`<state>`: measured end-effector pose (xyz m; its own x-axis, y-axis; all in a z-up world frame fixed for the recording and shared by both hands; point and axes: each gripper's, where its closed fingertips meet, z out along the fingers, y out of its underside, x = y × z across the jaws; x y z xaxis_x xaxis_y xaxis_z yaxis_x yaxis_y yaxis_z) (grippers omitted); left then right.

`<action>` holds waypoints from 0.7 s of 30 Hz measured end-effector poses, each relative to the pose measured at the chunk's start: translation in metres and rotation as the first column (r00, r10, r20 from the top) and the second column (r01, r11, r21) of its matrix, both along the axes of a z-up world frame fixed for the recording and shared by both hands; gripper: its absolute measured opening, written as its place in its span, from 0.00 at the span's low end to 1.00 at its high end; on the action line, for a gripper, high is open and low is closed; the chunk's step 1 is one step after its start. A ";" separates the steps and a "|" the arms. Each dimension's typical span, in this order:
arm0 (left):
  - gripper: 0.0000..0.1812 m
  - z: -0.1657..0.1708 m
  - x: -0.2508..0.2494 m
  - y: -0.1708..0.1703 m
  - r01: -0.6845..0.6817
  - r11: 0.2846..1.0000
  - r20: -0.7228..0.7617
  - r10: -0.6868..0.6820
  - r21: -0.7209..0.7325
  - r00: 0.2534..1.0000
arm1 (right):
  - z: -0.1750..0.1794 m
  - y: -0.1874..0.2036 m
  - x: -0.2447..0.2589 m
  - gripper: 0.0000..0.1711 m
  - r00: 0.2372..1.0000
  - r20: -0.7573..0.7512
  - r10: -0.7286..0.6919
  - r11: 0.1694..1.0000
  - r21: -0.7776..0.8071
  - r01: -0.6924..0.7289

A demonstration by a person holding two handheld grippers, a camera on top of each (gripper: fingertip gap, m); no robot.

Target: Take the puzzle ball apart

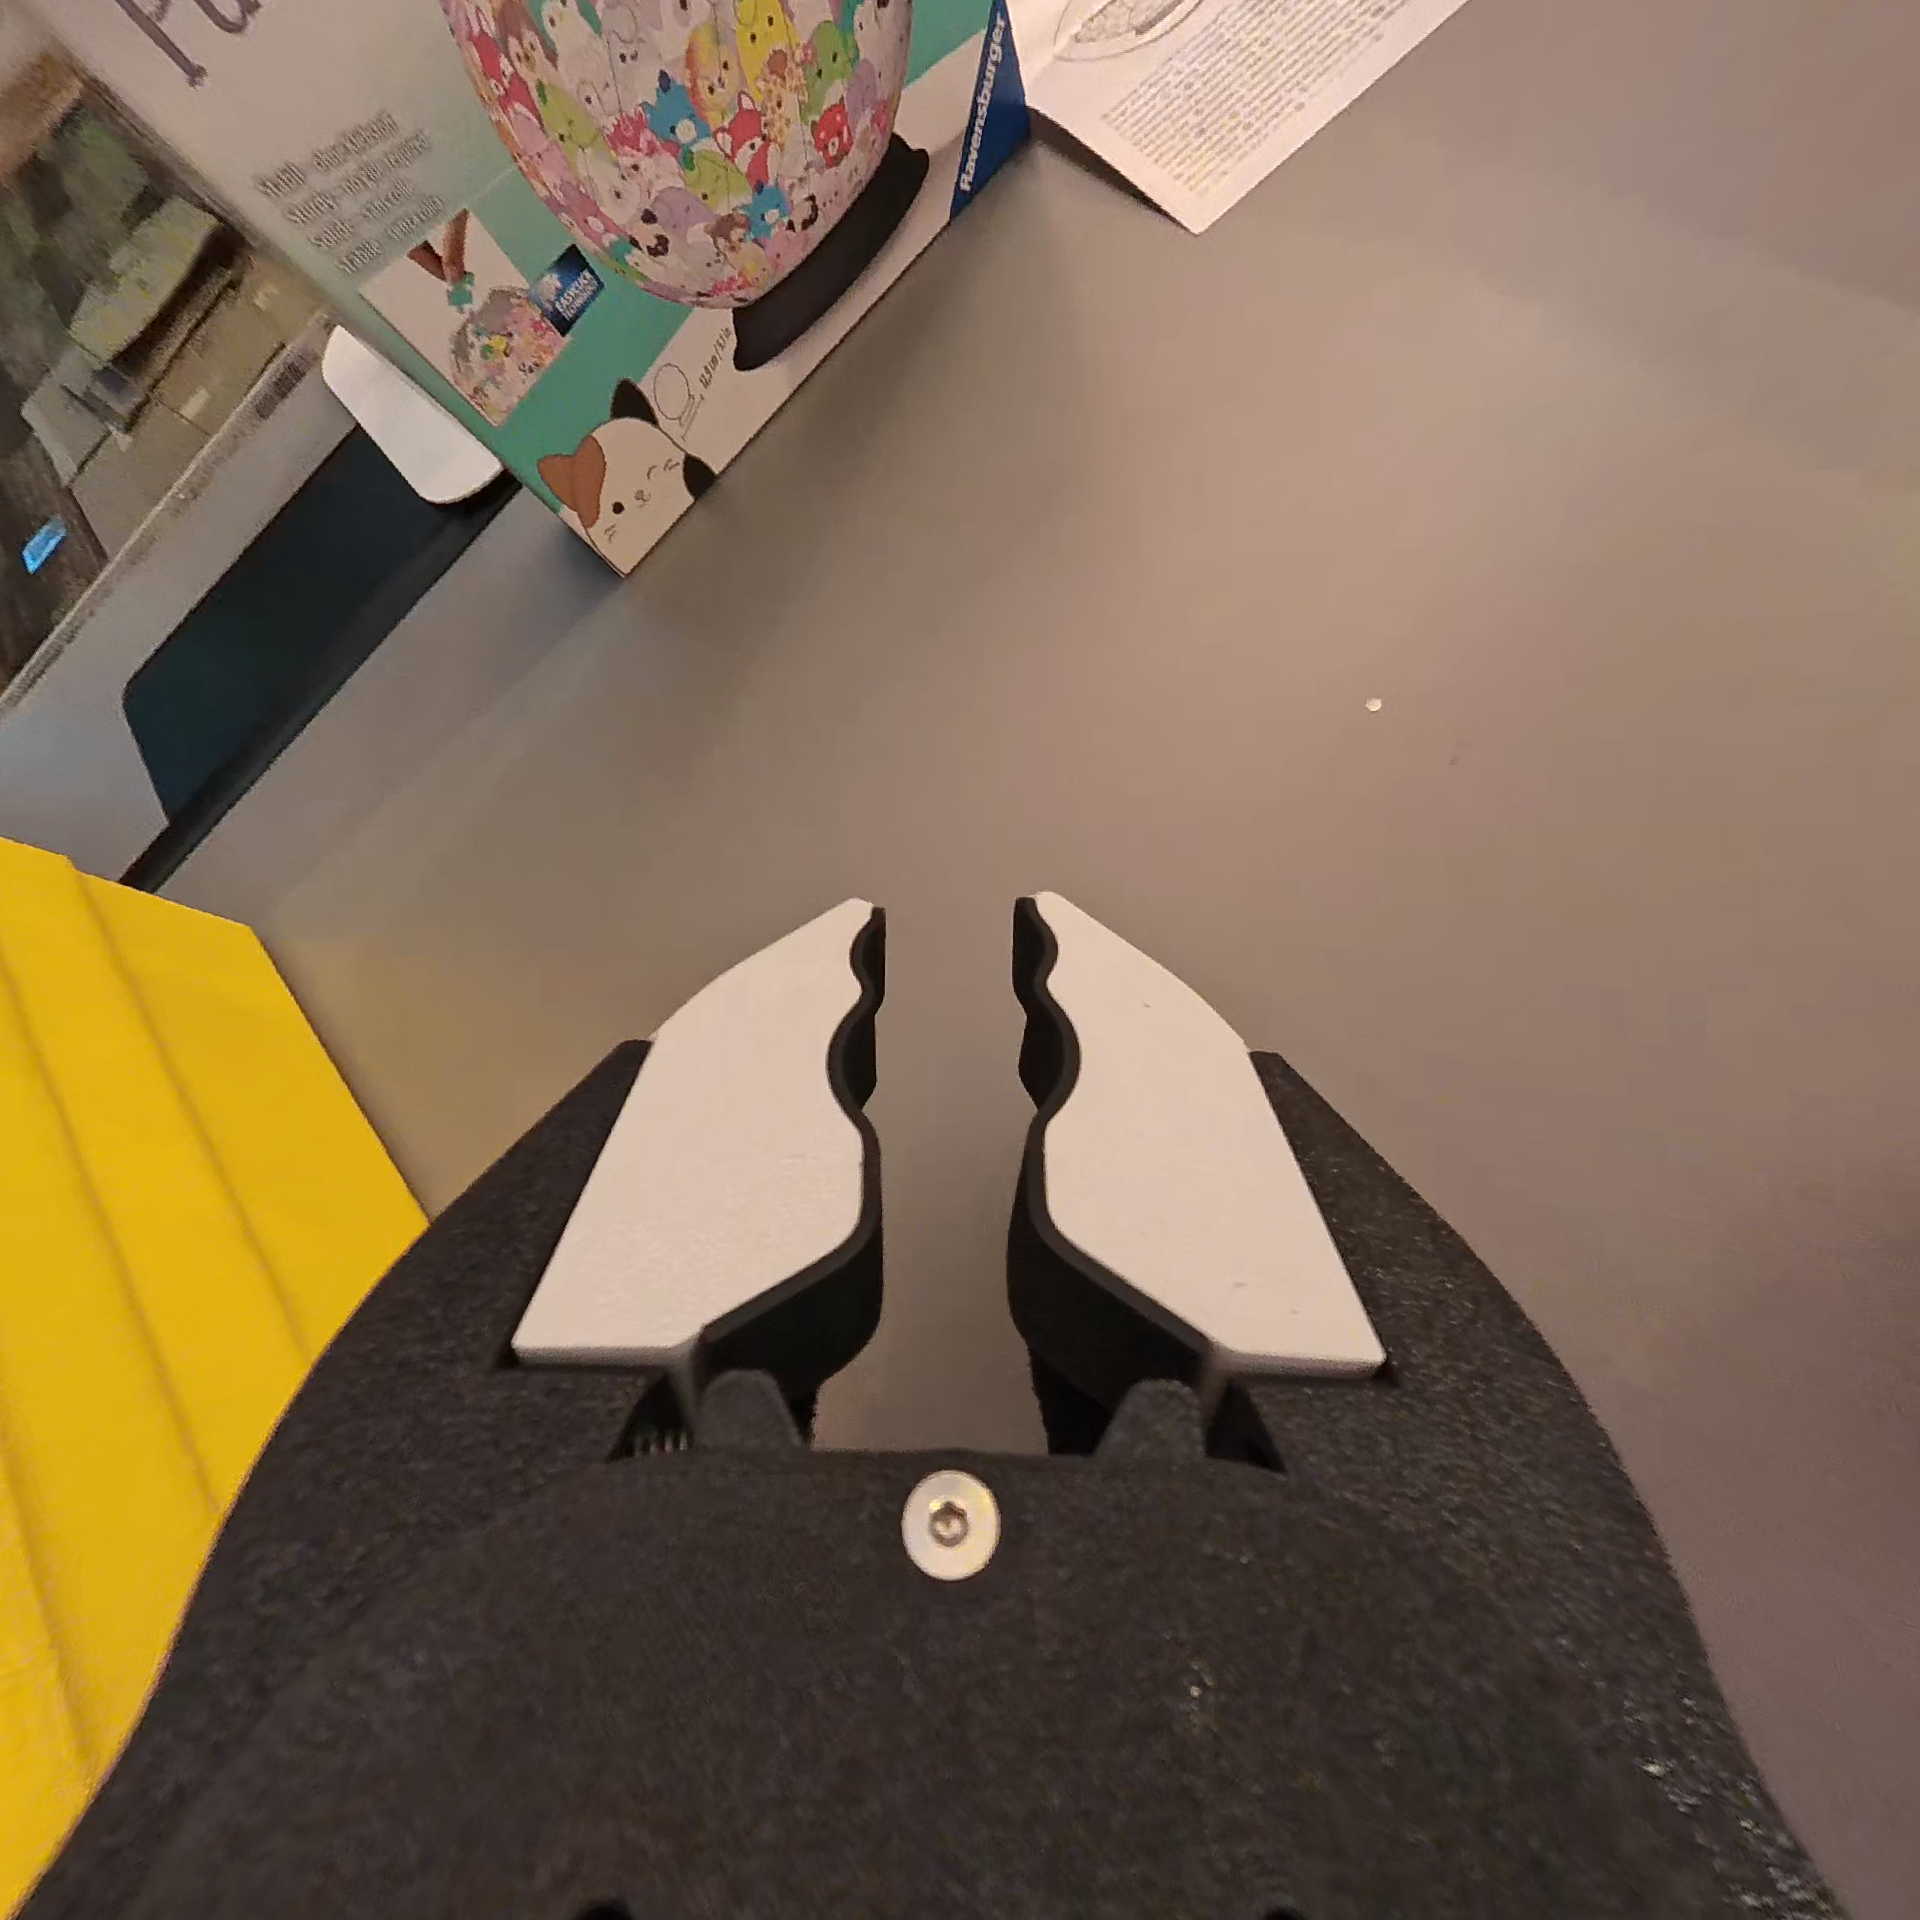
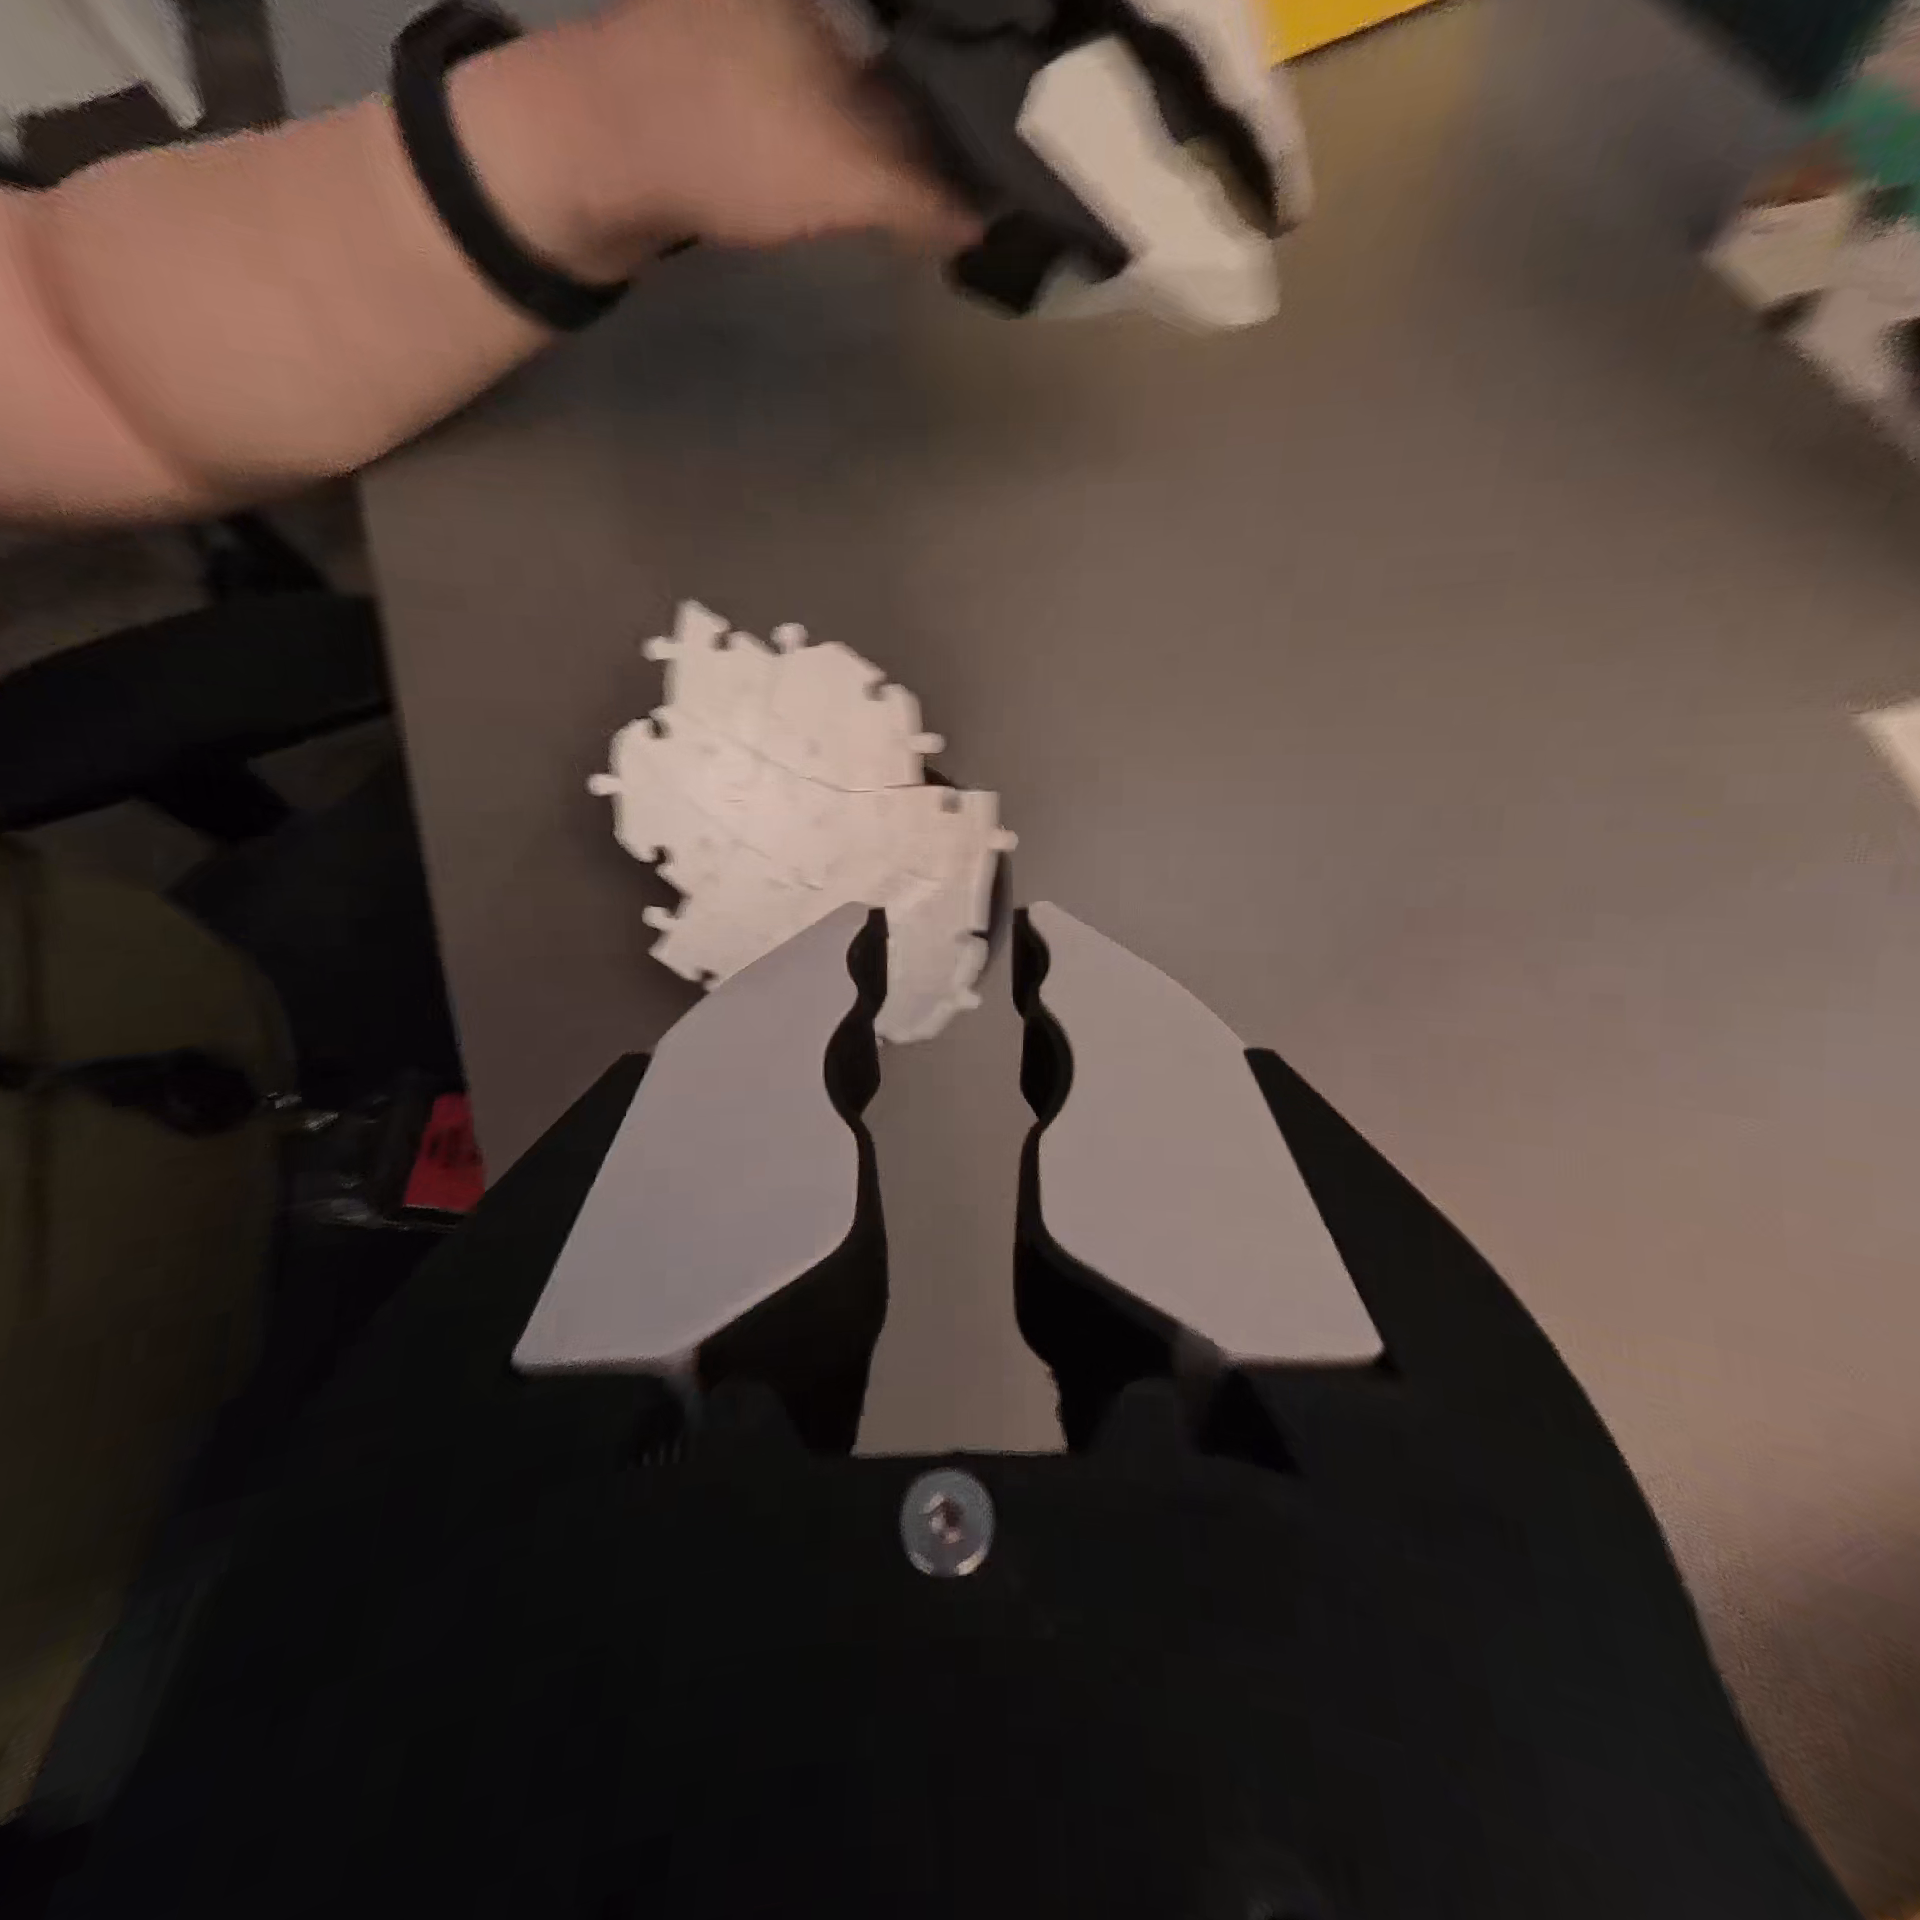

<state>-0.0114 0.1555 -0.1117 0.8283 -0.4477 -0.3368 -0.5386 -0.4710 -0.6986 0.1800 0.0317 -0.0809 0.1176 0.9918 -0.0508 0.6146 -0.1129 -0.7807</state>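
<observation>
One white curved puzzle ball section (image 2: 800, 821) on table (image 2: 1351, 727); both grippers' jaws apart, empty

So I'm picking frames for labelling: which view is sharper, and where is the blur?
Left wrist view: mostly sharp, the left gripper and puzzle box crisp, slight smear at the far left edge. Right wrist view: soft throughout, the hand and far gripper streaked by motion, the white puzzle piece cluster only mildly blurred.

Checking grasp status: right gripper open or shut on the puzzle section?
Open. Right gripper shows grey table between its fingers; white puzzle section lies beyond, ungripped.
</observation>
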 end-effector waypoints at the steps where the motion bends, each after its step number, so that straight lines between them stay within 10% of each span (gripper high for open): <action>1: 0.13 0.002 0.000 0.000 0.001 1.000 0.005 -0.001 0.006 1.000 | -0.011 -0.013 -0.011 0.14 0.998 0.049 0.045 0.999 -0.024 -0.044; 9: 0.13 0.009 -0.003 0.000 -0.004 1.000 0.029 0.004 0.022 1.000 | -0.060 -0.002 -0.035 0.41 0.921 0.369 -0.123 0.991 -0.011 0.136; 21: 0.13 0.014 -0.003 -0.002 0.003 1.000 0.028 -0.004 0.030 1.000 | -0.079 -0.006 -0.030 0.29 0.849 0.523 -0.077 0.985 -0.092 0.146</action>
